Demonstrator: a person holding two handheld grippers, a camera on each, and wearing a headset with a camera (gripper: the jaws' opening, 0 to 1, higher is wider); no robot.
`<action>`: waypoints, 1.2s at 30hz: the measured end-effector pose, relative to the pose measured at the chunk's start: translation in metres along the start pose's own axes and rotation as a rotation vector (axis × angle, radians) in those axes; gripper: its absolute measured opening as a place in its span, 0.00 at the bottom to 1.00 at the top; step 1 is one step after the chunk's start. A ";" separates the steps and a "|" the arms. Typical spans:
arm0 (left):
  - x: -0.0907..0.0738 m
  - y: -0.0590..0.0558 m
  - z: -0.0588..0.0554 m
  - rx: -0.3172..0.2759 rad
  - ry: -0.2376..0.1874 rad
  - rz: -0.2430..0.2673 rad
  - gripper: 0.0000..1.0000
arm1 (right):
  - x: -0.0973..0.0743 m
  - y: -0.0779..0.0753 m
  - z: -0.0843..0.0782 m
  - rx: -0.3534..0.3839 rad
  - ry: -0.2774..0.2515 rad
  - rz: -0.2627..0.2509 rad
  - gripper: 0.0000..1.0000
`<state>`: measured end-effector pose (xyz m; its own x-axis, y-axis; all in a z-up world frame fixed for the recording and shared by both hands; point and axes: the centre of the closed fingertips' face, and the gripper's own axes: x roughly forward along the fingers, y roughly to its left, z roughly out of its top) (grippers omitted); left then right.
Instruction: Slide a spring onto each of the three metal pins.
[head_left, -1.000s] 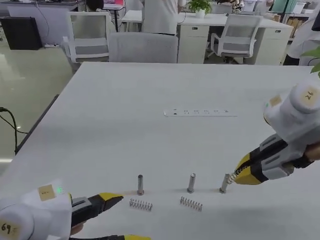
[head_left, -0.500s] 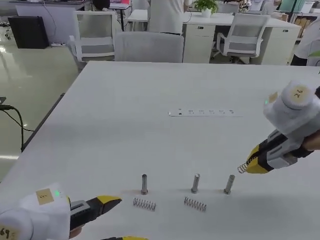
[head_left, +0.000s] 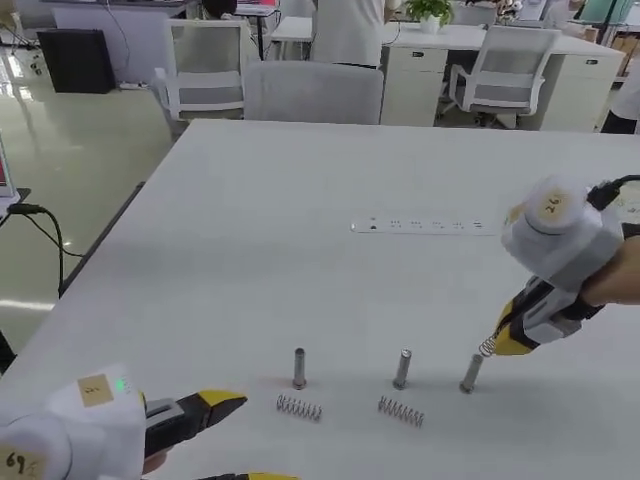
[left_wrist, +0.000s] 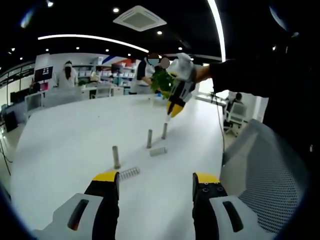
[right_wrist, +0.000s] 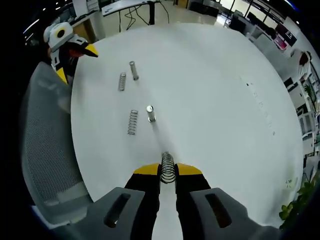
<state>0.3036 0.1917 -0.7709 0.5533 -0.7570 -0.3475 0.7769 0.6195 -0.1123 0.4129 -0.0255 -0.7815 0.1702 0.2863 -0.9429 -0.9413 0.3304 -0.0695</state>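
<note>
No pin seems to wear a spring yet: the right gripper (head_left: 497, 347) pinches a spring (right_wrist: 168, 169) just above the right pin (head_left: 471, 373). Two loose springs (head_left: 299, 407) lie on the tabletop (head_left: 300, 220) beside the left pin (head_left: 299, 368) and middle pin (head_left: 403, 369), left gripper (left_wrist: 156, 177) spread wide, empty.

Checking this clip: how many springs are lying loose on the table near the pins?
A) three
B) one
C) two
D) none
C: the left spring lies flat by the left pin and the middle spring by the middle pin, while the third spring is clamped in the right gripper.
</note>
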 end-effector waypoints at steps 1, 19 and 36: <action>0.000 0.000 0.000 0.001 0.000 0.001 0.54 | 0.001 0.000 0.000 -0.001 0.006 0.002 0.08; 0.000 0.000 -0.001 0.001 0.000 0.008 0.53 | 0.018 -0.004 -0.003 -0.037 0.105 0.021 0.08; 0.000 -0.001 -0.002 0.005 0.007 0.014 0.53 | 0.049 -0.008 -0.009 -0.071 0.180 0.001 0.08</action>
<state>0.3026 0.1918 -0.7726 0.5620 -0.7467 -0.3559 0.7708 0.6289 -0.1023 0.4260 -0.0217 -0.8304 0.1199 0.1192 -0.9856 -0.9606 0.2645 -0.0849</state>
